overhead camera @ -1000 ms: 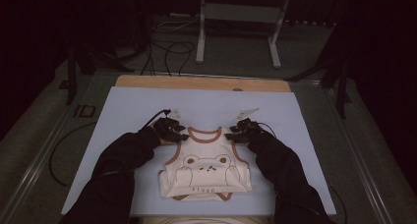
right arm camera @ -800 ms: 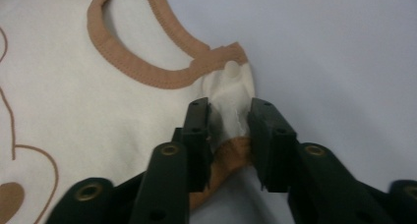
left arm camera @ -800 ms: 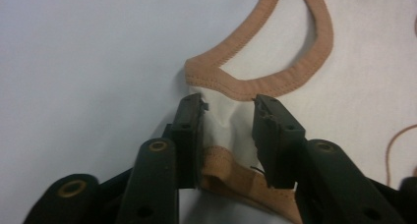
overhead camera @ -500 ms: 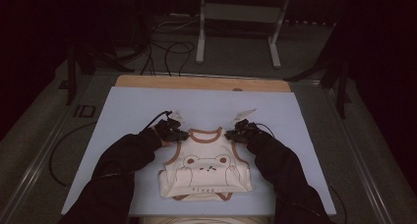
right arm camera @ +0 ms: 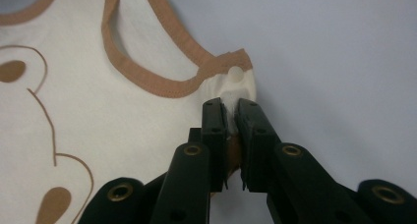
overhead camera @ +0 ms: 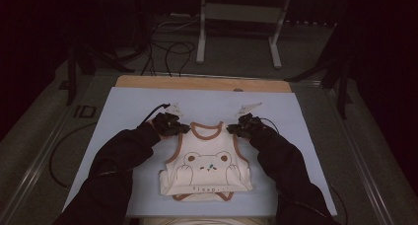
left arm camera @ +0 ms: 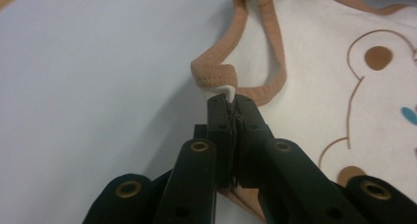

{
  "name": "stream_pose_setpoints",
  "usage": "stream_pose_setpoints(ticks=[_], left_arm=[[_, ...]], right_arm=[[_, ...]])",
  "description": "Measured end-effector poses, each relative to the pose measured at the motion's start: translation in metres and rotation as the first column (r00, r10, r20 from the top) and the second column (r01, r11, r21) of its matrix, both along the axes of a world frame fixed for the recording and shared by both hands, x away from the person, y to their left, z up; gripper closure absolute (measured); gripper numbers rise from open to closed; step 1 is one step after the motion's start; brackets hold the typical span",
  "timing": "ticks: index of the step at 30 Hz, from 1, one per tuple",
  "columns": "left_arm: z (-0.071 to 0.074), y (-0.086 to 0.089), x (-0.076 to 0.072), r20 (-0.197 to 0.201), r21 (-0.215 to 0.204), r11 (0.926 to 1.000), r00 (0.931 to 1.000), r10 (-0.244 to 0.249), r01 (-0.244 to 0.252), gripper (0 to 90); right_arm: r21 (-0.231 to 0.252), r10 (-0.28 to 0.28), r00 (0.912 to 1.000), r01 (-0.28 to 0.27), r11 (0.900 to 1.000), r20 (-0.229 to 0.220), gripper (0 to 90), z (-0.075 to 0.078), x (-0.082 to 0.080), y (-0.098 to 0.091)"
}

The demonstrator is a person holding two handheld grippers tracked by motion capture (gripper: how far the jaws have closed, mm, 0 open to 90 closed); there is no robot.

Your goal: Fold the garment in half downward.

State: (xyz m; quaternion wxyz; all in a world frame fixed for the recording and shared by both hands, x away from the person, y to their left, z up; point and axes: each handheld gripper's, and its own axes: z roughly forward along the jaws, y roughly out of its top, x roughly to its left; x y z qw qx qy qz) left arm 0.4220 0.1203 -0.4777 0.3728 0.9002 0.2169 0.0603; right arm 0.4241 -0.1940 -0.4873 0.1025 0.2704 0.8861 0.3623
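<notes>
A small cream sleeveless top [overhead camera: 207,166] with brown trim and a bear print lies flat on the pale mat [overhead camera: 133,106]. My left gripper [overhead camera: 181,130] is at the top's left shoulder. In the left gripper view, that gripper [left arm camera: 231,102] is shut on the cream cloth just under the curled brown strap [left arm camera: 214,74]. My right gripper [overhead camera: 230,129] is at the other shoulder. In the right gripper view, the jaws of that gripper [right arm camera: 231,106] have just been closing and now pinch the strap end [right arm camera: 236,81] between them. Dark sleeves cover both forearms.
The mat lies on a wooden table whose bare far edge [overhead camera: 202,83] shows beyond it. On the floor behind are a metal stand [overhead camera: 236,32] and loose cables [overhead camera: 167,52]. A black cable [overhead camera: 59,151] loops off the table's left side.
Both grippers have pinched onto the top's shoulders. The left hand has lifted slightly with its strap. The right hand stays where it was.
</notes>
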Motion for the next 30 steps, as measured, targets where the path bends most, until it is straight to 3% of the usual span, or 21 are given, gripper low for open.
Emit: stream_pose_setpoints(ticks=[14,21,27,30], left_arm=[[0.032,0.002,0.003,0.062,-0.032,0.9995,0.9981,0.000,0.002,88.4],[0.058,0.002,0.009,0.127,-0.033,0.9995,0.9919,0.007,-0.003,88.4],[0.074,0.004,0.015,0.153,-0.025,0.9996,0.9882,0.015,-0.011,88.3],[0.087,0.006,0.019,0.181,-0.022,0.9995,0.9831,0.025,-0.021,88.3]], right_arm=[[0.018,-0.011,0.9972,0.010,0.9998,0.074,82.8,0.030,0.004,-0.002],[0.028,-0.020,0.9910,0.016,0.9995,0.133,82.8,0.055,0.011,-0.001],[0.028,-0.024,0.9857,0.020,0.9994,0.167,82.8,0.072,0.018,0.002],[0.034,-0.030,0.9818,0.024,0.9991,0.187,82.8,0.084,0.023,0.003]])
